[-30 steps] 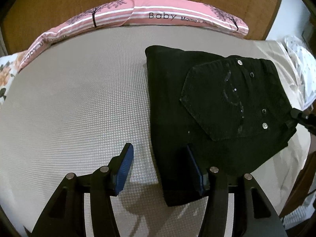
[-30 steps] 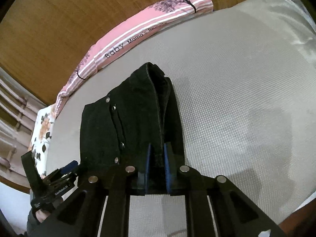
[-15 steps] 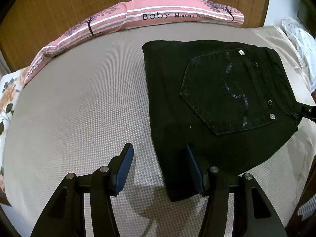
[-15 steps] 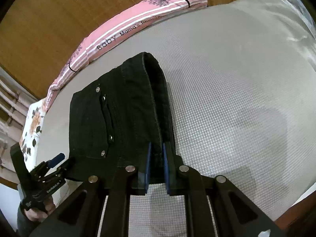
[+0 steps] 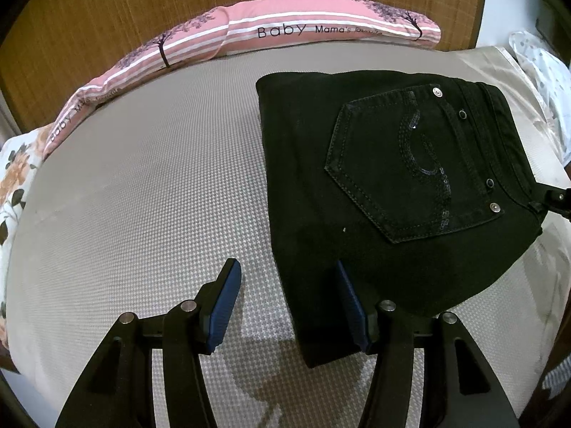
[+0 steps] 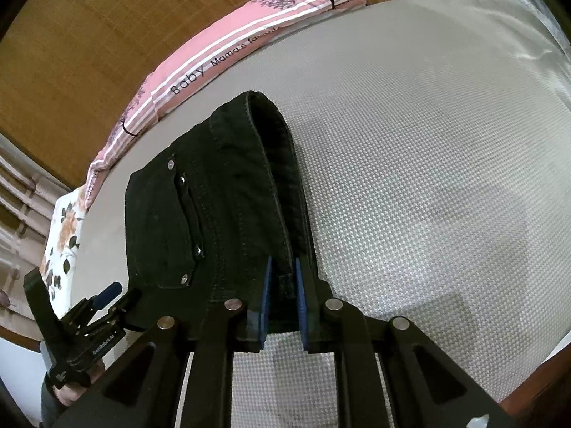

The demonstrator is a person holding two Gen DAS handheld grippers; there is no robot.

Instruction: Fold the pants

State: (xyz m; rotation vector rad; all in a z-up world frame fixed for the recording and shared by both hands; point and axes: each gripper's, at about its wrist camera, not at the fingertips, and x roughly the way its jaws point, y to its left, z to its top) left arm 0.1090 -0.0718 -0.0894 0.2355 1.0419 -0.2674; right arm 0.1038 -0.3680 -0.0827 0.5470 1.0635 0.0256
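Observation:
Black jeans [image 5: 385, 192], folded into a compact stack with a back pocket facing up, lie on the grey mattress [image 5: 142, 185]. My left gripper [image 5: 289, 303] is open and empty, hovering at the near left corner of the stack, its right finger over the fabric edge. My right gripper [image 6: 282, 299] is shut on the waistband end of the jeans [image 6: 228, 214]. In the left wrist view the right gripper tip [image 5: 556, 199] shows at the stack's right edge. The left gripper [image 6: 89, 321] appears at the lower left of the right wrist view.
A pink striped "Baby" bolster [image 5: 249, 35] lies along the brown headboard [image 5: 107, 10]. A floral pillow [image 5: 14, 178] is at the left. White spotted cloth [image 5: 539, 67] sits at the far right. The mattress edge [image 6: 535, 374] runs near the right gripper.
The raised waistband end has been lowered, so the stack lies flatter. The left gripper has stayed open over the near corner, with the view shifting slightly.

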